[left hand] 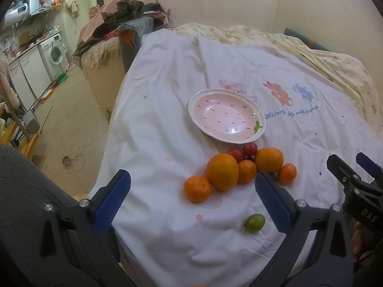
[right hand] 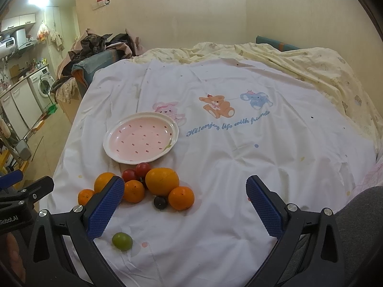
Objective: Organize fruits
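Observation:
A pink plate point(left hand: 205, 100) point(right hand: 110, 141) with a white rim lies bare on the white sheet. Just in front of it sits a cluster of fruit: two big oranges point(left hand: 222, 171) point(right hand: 162, 181), several small mandarins point(left hand: 197, 188) point(right hand: 181, 197), two red tomatoes point(left hand: 250, 148) point(right hand: 143, 169) and a dark grape point(right hand: 160, 202). A green fruit point(left hand: 254, 223) point(right hand: 122, 240) lies alone nearer to me. My left gripper point(left hand: 191, 198) hovers open over the near fruit. My right gripper point(right hand: 185, 205) is open too, to the right of the cluster, nothing between its fingers.
The white sheet point(right hand: 239, 167) with cartoon animals covers a bed; a yellow quilt point(right hand: 323, 71) is bunched at the back and right. The bed's left edge drops to a tiled floor point(left hand: 67, 119). Clothes pile point(left hand: 124, 14) and a washing machine point(left hand: 53, 52) stand beyond.

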Demonstrator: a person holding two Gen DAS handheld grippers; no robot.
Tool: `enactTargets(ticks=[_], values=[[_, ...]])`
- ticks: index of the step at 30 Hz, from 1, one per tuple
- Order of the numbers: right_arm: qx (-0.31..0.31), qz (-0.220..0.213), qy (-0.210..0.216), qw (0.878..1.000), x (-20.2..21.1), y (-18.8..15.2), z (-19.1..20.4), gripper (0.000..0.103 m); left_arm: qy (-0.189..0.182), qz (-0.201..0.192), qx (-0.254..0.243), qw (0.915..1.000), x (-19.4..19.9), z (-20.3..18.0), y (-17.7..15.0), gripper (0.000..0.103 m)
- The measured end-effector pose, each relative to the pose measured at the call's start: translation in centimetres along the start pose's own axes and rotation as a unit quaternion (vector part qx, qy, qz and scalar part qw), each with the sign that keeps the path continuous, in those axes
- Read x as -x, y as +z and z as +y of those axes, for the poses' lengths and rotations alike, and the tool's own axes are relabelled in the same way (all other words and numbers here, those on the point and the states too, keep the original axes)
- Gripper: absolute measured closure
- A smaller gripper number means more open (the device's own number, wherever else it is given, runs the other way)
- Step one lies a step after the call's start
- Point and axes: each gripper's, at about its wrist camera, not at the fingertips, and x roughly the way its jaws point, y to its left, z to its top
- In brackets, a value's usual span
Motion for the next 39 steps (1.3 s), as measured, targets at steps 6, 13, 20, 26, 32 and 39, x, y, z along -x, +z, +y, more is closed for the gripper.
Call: enactTargets(ticks=[6, 13, 20, 26, 32, 39], values=[[0.002, 0.002, 0.002, 1.0, -0.06, 0.04, 0.34, 0.0, 0.0, 0.0, 0.001, 1.0, 0.03, 0.02, -0.01, 0.001], [0.003, 0.004, 0.004, 1.0, -0.21, 0.12, 0.5, 0.0, 0.001, 0.002, 0.001, 1.0, 0.05, 0.06, -0.02, 0.001], [0.003, 0.004, 0.003, 1.0, -0.16, 0.07, 0.49, 0.0, -0.001, 0.002, -0.001, 1.0, 0.01, 0.11, -0.12, 0.001], [0.004, 0.005, 0.003, 1.0, -0.21, 0.03, 0.61, 0.0, -0.002, 0.002, 0.0, 1.0, -0.01, 0.09, -0.12, 0.001], [0.003, 0.005, 0.003, 1.0, -0.23, 0.02, 0.6, 0.0, -0.001, 0.002, -0.001, 1.0, 0.0, 0.09, -0.08, 0.001], [0.003, 0.005, 0.003, 1.0, -0.24, 0.01, 0.62, 0.0, -0.001, 0.003, 0.0, 1.0, 0.02, 0.12, -0.12, 0.001]])
